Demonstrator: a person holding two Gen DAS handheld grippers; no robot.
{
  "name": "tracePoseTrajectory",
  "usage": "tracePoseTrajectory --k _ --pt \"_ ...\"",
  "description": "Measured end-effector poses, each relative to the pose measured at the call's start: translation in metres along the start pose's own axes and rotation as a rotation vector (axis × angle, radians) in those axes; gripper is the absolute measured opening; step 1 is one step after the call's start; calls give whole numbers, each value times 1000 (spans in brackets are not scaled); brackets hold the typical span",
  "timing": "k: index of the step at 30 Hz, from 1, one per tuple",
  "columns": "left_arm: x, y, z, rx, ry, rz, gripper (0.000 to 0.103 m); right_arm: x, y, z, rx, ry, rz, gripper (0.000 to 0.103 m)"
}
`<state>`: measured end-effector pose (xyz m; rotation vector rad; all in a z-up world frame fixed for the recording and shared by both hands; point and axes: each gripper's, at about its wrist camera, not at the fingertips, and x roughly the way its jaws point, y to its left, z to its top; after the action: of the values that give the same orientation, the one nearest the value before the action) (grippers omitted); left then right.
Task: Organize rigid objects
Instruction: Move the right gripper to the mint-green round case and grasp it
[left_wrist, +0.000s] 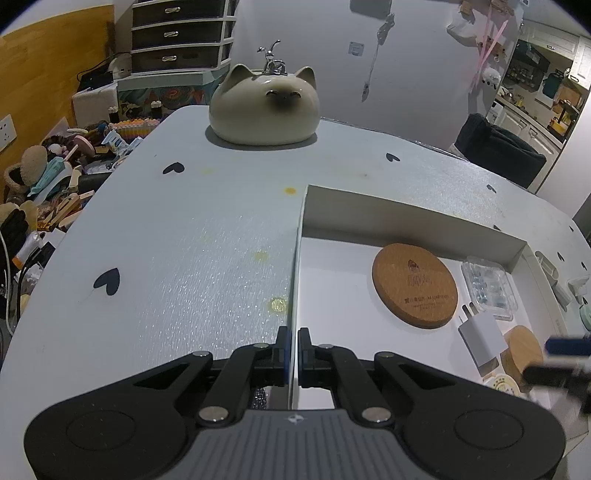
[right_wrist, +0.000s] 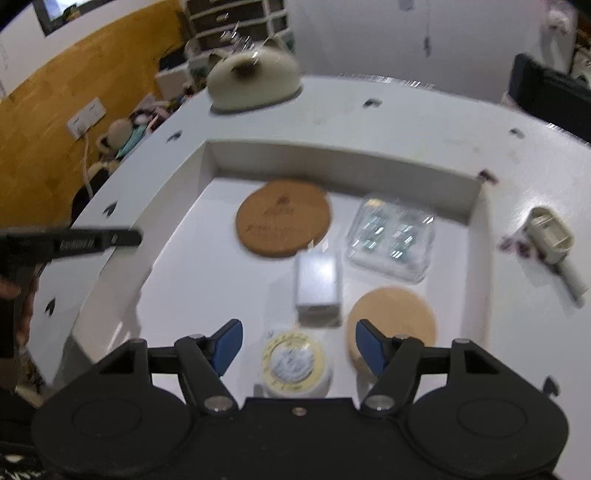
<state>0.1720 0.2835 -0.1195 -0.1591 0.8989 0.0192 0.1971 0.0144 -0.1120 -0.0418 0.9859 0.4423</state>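
A shallow white box (left_wrist: 406, 216) (right_wrist: 332, 157) lies on the pale table. My left gripper (left_wrist: 293, 356) is shut on the box's left wall, pinching its rim. Inside lie a cork coaster (left_wrist: 414, 285) (right_wrist: 283, 218), a clear plastic case (left_wrist: 489, 286) (right_wrist: 391, 238), a white charger plug (left_wrist: 482, 341) (right_wrist: 317, 291), a lighter round wooden disc (left_wrist: 522, 350) (right_wrist: 393, 317) and a small round yellow-rimmed tin (right_wrist: 293, 362). My right gripper (right_wrist: 298, 347) is open and empty above the tin, over the box's near end. The right wrist view is blurred.
A ceramic cat-shaped ornament (left_wrist: 264, 105) (right_wrist: 253, 79) stands at the table's far edge. A small beige clip-like object (right_wrist: 550, 236) lies on the table right of the box. Cluttered items (left_wrist: 55, 177) sit off the table's left side.
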Motion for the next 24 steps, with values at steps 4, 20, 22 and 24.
tracePoseTrajectory --k 4,20,22,24 --pt "-1 0 -1 1 0 2 2 -12 -26 11 83 -74 -31 70" --pt "-2 -1 -2 -9 -1 13 3 -40 -178 12 314 -199 -409 74" --pt "-2 -1 -2 -10 -1 14 3 -39 -198 7 337 -193 -466 81" --pt "-2 -1 -2 -13 -1 15 3 -38 -216 0 358 -193 -525 86"
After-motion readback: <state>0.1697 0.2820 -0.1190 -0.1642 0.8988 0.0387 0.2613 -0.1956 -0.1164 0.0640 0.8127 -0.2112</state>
